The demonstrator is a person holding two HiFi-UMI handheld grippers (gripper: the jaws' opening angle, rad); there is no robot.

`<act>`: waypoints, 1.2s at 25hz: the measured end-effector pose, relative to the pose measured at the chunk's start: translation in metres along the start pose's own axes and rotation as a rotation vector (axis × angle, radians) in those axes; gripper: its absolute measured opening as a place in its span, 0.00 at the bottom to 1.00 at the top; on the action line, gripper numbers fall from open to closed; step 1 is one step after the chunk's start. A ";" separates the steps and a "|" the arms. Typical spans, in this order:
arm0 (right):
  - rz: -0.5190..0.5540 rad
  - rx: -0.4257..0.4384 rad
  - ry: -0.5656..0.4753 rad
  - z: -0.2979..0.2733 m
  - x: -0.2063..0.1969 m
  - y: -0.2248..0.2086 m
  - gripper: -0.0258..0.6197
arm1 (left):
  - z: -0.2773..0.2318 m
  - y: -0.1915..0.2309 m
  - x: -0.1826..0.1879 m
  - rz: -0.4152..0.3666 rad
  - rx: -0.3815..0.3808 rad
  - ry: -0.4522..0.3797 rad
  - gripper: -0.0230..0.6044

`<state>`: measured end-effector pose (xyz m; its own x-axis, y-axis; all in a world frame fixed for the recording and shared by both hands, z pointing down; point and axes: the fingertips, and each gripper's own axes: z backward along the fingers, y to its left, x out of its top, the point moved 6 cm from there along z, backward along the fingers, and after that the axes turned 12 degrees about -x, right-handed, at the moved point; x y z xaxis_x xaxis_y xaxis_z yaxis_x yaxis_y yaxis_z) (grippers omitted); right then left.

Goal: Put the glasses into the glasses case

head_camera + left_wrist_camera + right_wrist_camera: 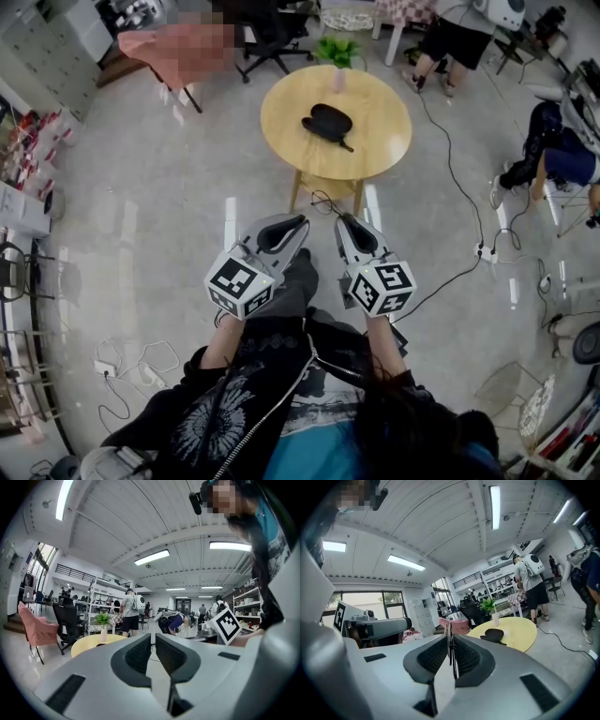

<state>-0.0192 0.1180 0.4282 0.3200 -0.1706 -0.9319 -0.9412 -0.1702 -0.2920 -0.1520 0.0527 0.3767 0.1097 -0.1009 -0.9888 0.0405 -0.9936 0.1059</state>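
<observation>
The left claw (pixel 153 641) is held low before the person, its jaws slightly spread with a narrow gap and nothing in it. Beside it, the right claw (pixel 451 644) has its jaws pressed together, empty. Well ahead on the floor stands a round yellow desk (pixel 375 141). Near its middle lies the black glasses case (pixel 327 120), with the dark glasses (pixel 345 142) against its near side, too small to separate clearly. A potted plant (pixel 337 52) stands at the desk's far edge.
</observation>
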 end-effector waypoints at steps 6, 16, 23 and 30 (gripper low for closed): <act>-0.012 -0.009 0.013 -0.026 0.001 -0.015 0.13 | -0.017 0.028 -0.004 0.012 -0.006 0.010 0.09; -0.026 -0.047 0.053 -0.095 0.014 -0.057 0.13 | -0.062 0.107 -0.007 0.048 -0.012 0.008 0.09; -0.026 -0.069 0.081 -0.158 0.037 -0.077 0.13 | -0.090 0.174 0.010 0.055 -0.032 -0.014 0.09; -0.014 -0.090 0.115 -0.212 0.054 -0.087 0.13 | -0.106 0.233 0.019 0.071 -0.042 -0.028 0.09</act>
<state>0.1031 -0.0817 0.4488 0.3484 -0.2772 -0.8954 -0.9246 -0.2590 -0.2795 -0.0349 -0.1753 0.3939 0.0861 -0.1727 -0.9812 0.0751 -0.9809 0.1792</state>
